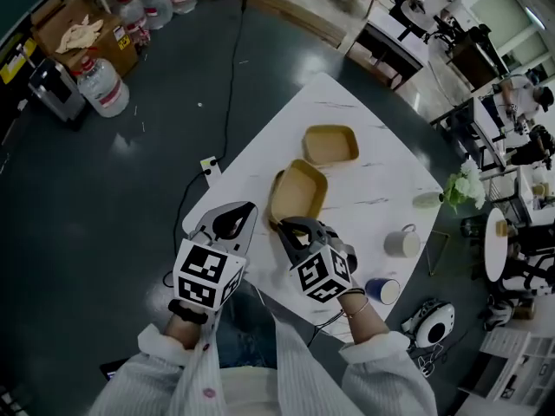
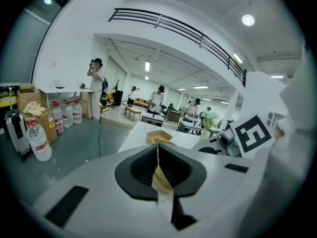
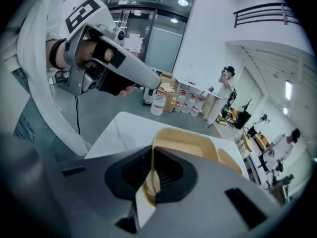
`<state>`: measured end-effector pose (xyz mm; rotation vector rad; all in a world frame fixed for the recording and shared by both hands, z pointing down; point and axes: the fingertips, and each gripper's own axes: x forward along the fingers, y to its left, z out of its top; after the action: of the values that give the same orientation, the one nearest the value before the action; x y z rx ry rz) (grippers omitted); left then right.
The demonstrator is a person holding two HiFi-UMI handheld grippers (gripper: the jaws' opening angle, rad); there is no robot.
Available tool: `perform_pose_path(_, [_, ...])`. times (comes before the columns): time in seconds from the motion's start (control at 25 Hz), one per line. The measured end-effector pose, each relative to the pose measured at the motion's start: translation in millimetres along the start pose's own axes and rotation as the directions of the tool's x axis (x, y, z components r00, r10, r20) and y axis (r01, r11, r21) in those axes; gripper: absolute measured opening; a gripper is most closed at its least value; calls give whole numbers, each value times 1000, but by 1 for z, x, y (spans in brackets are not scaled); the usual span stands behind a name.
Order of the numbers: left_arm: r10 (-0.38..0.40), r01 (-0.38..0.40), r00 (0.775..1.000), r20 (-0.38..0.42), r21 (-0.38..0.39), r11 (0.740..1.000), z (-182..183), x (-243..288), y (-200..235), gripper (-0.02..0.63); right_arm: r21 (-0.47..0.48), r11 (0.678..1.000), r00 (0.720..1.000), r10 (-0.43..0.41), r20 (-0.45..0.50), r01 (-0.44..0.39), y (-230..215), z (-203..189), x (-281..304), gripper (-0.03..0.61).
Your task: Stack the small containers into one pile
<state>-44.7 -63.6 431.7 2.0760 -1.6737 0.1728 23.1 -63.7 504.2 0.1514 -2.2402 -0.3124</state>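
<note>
Two shallow tan containers lie on the white table (image 1: 364, 159). The far container (image 1: 329, 144) sits alone near the middle. The near container (image 1: 297, 191) is tilted, and my right gripper (image 1: 282, 225) is shut on its near rim. In the right gripper view that container (image 3: 188, 145) runs out from my right gripper (image 3: 151, 175), with the other container (image 3: 230, 160) behind it. My left gripper (image 1: 231, 224) hovers over the table's left edge, shut and apart from both containers. The left gripper view shows my left gripper (image 2: 159, 170) with its jaws together and a tan container (image 2: 159, 137) beyond.
A white mug (image 1: 401, 242), a blue cup (image 1: 382, 290) and a vase of white flowers (image 1: 464, 185) stand along the table's right side. A power strip (image 1: 209, 165) with its cable lies at the left edge. Water bottles (image 1: 102, 85) and boxes stand on the floor far left.
</note>
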Motion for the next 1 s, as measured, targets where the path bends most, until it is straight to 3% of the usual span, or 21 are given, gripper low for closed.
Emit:
perform_pose_path(0.44, [45,-45,999,-4,-22,999,-11,-14,6,23,-145,982,991,129,32,-123,17,-22,6,25])
perform_pose_path(0.8, [32,-32,999,-23,-13,999,-13,-6,5,23,-269,943,979,206,4,-197,19,-41,11,26])
perform_pose_path(1.0, [32,-32,999,-26,-12,999,-12,-3,9,23,-284,932,973,227,-28,-226,23,-47,16,26])
